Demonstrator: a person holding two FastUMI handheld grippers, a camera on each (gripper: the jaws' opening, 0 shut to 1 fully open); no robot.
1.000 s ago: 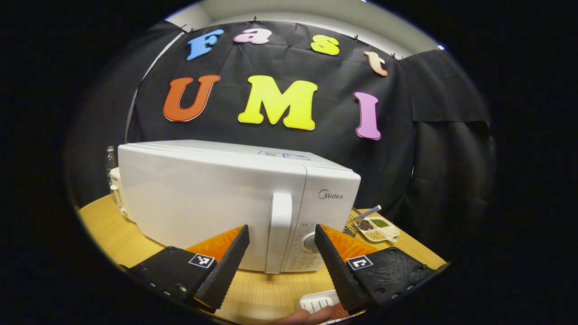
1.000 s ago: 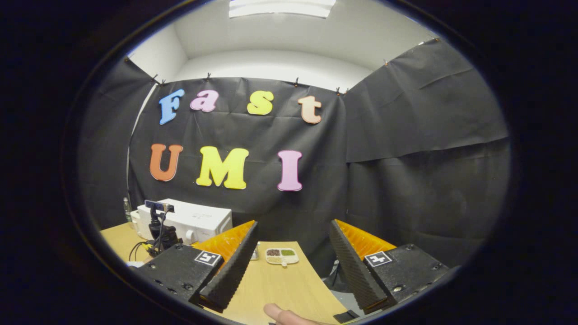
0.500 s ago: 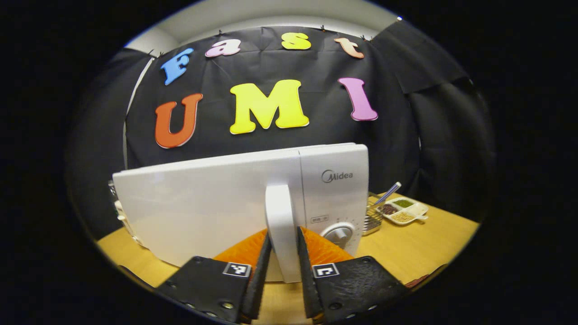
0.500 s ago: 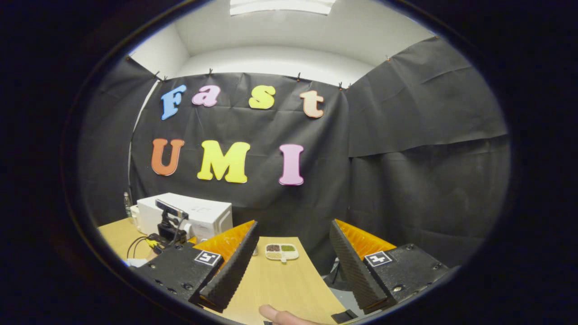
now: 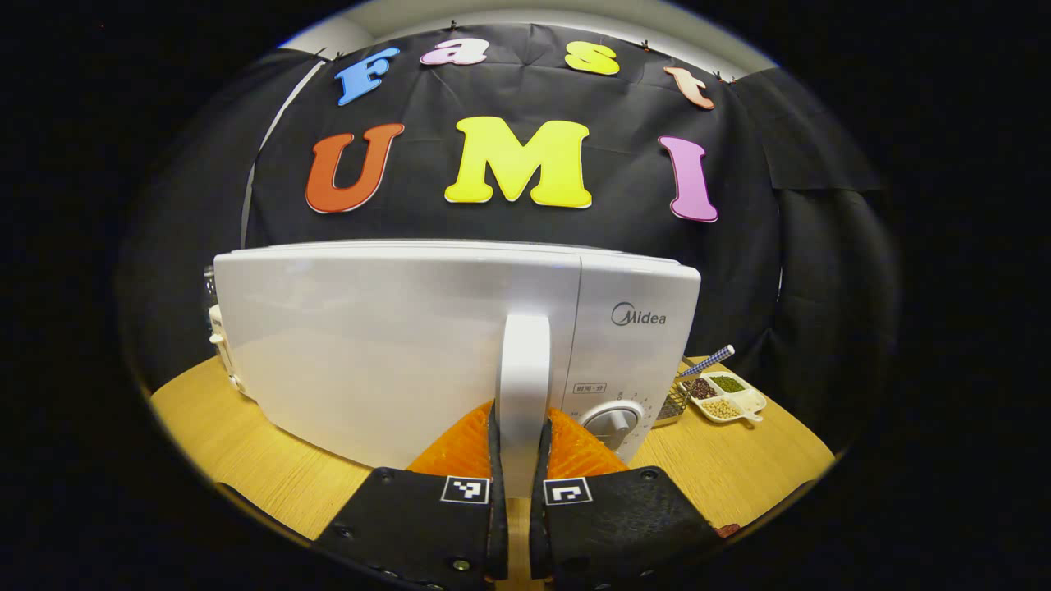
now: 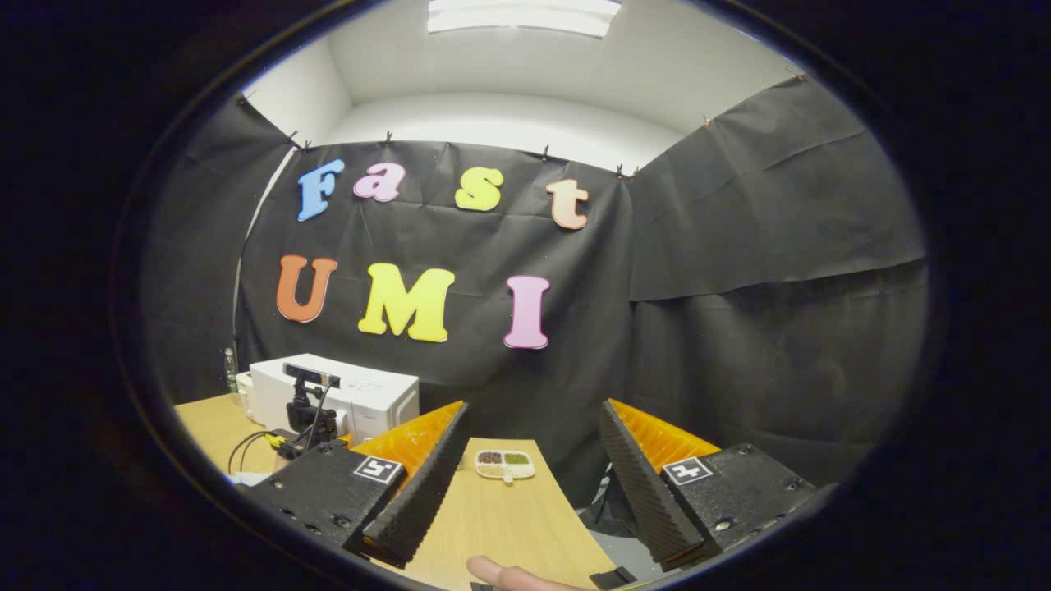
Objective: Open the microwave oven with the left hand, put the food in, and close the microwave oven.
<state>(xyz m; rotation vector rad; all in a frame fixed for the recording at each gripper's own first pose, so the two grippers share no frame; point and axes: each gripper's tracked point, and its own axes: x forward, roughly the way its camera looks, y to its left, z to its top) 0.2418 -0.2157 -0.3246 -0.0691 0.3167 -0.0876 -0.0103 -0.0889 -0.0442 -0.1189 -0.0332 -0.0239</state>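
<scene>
Clamping the microwave handle (image 5: 523, 386), left hand-held gripper (image 5: 517, 460); right one (image 6: 525, 484) agape.

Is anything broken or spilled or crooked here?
Nothing stands out. The microwave sits level with its door shut, the left gripper squarely clamps its handle, and the divided dish holds its beans unspilled.

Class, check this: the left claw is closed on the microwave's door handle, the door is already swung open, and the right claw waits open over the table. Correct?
Not quite. The left gripper view shows the left claw gripping the door handle, but the microwave door is shut, flush with the front. The right claw is open over the table.
</scene>
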